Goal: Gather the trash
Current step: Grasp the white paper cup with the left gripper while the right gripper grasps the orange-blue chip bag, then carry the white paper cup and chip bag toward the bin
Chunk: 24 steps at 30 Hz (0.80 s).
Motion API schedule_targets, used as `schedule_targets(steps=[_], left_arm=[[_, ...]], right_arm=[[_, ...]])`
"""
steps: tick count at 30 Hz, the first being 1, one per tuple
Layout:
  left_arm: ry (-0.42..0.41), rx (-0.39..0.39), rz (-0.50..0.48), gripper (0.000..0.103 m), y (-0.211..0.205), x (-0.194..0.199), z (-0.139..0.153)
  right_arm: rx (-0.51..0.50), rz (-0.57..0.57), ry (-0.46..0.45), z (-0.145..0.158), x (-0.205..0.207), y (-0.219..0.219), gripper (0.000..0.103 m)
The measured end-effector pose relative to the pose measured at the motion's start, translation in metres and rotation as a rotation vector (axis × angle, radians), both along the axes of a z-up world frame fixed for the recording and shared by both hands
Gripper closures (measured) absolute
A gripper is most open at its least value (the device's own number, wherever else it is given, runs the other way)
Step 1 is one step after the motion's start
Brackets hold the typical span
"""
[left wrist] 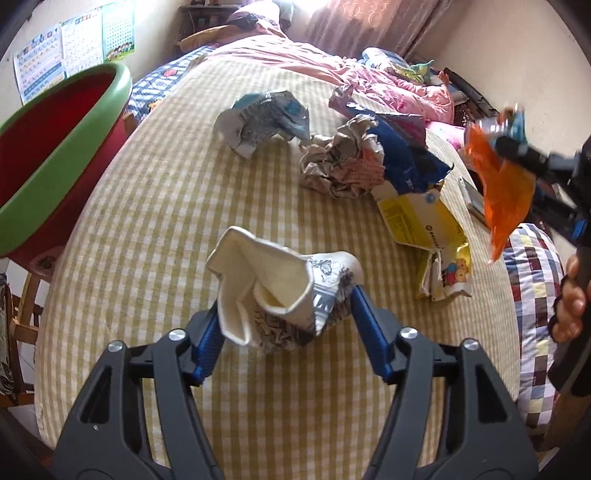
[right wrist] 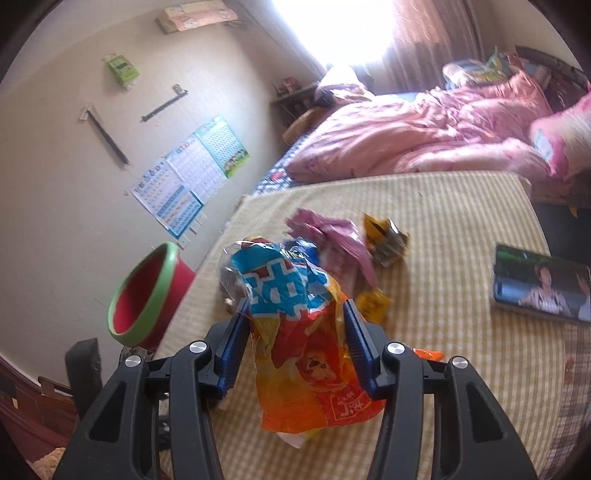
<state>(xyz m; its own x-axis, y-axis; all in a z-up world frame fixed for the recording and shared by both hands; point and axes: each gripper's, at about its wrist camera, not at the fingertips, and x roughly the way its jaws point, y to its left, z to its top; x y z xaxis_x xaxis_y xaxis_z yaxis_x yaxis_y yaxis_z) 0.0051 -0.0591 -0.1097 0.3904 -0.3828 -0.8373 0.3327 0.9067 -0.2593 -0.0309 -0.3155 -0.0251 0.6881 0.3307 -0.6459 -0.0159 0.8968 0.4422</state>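
Behind orange wrapper [right wrist: 314, 365], blurred litter half-hidden

i see a bed with a yellow-checked cover [left wrist: 147, 240] and a pink quilt [right wrist: 424, 133] bunched at its far end. a phone [right wrist: 541, 284] lies flat on the cover at the right edge in the right wrist view, screen lit. wall charts [right wrist: 188, 173] hang on the beige wall, with a green box [right wrist: 122, 70] mounted higher up. pink curtain [left wrist: 369, 26] by the bright window. patchwork pillow [left wrist: 532, 314] at the bed's right edge.
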Motion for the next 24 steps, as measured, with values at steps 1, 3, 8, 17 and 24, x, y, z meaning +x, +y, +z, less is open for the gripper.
schedule_targets(steps=[1,3,8,17,24], left_arm=[[-0.010,-0.007,0.000,0.049,0.001,0.001,0.003],[-0.020,-0.022,0.000,0.056,0.003,0.001,0.007],[-0.061,-0.015,0.010,0.057,0.006,0.004,0.016],[-0.118,-0.021,0.066,0.057,0.032,0.007,0.031],[-0.172,0.001,0.133,0.057,0.059,0.007,0.044]], right_arm=[[0.001,0.007,-0.013,0.005,0.001,0.003,0.054],[0.005,0.019,-0.029,0.011,0.005,0.009,0.054],[0.016,0.084,-0.039,0.015,0.010,0.034,0.054],[0.029,0.149,-0.001,0.004,0.016,0.067,0.054],[0.027,0.174,0.014,-0.002,0.026,0.083,0.054]])
